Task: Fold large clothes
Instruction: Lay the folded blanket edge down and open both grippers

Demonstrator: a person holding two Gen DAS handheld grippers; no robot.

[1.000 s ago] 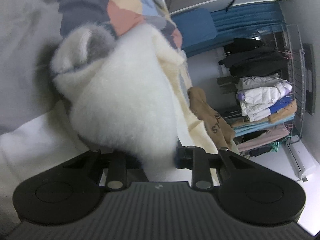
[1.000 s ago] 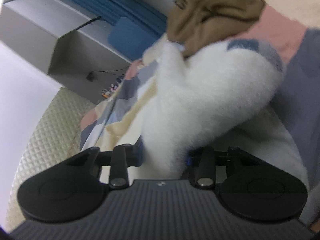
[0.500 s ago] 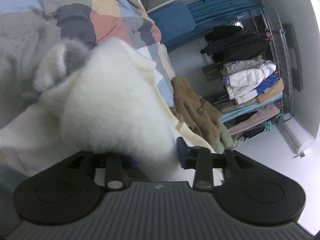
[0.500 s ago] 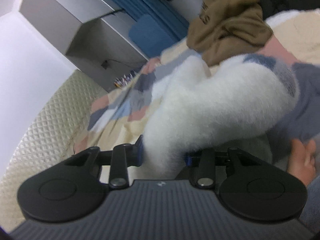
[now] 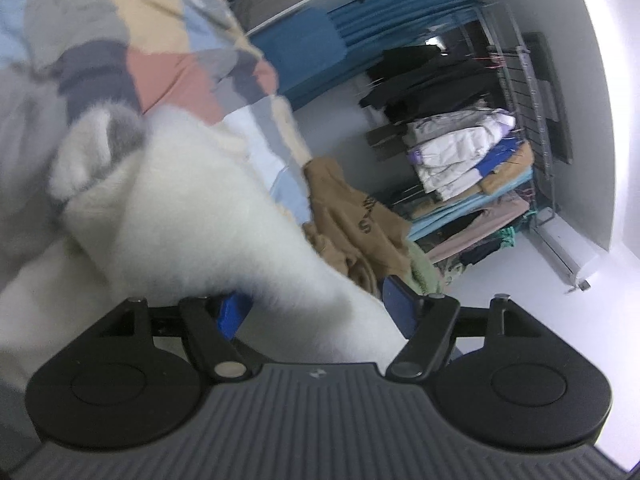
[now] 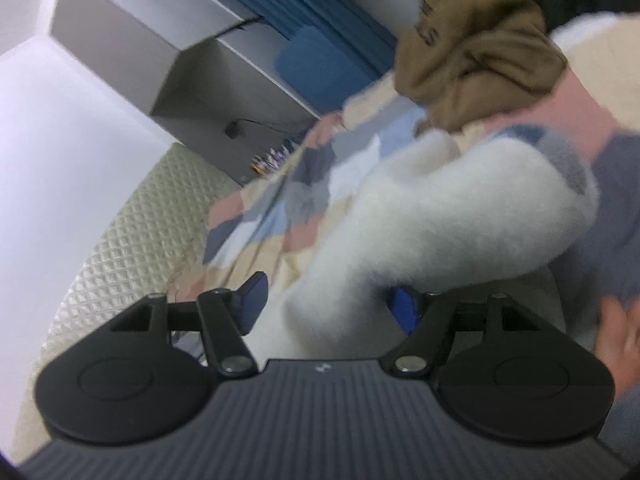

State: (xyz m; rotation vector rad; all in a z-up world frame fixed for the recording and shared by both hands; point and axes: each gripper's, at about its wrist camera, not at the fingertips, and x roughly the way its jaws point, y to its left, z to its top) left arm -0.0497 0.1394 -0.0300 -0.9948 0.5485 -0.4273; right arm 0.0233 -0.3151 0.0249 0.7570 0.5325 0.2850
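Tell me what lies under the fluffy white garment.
The fluffy white garment lies on a patchwork quilt of grey, salmon, cream and blue patches, which shows around it. What is directly beneath the garment is covered by its bulk.

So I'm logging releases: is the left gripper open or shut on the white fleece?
Open. The left gripper has just been opening; the white fleece lies between the blue pads, with a visible gap.
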